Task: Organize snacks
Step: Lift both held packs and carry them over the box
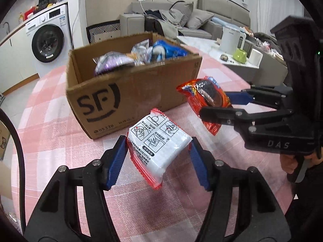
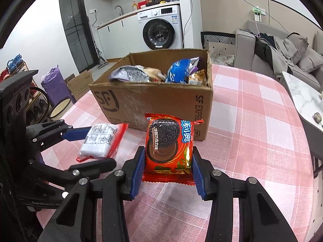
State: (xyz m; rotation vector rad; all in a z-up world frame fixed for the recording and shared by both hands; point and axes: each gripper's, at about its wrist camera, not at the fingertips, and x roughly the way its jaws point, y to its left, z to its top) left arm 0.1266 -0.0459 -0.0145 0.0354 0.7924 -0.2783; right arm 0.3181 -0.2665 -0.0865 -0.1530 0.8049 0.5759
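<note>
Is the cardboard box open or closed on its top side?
Open. The cardboard box has no lid or flap over its top, and several snack packets inside show above its rim in both wrist views.

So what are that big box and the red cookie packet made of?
The box looks like plain brown corrugated cardboard, matte, with scuffed printing and a ragged rim. The red cookie packet in the right claw seems to be thin plastic or foil film: it is glossy, catches the light, crinkles, and has crimped end seams.

Red cookie packet [image 2: 168, 147] between blue pads [image 2: 198, 178]
</note>
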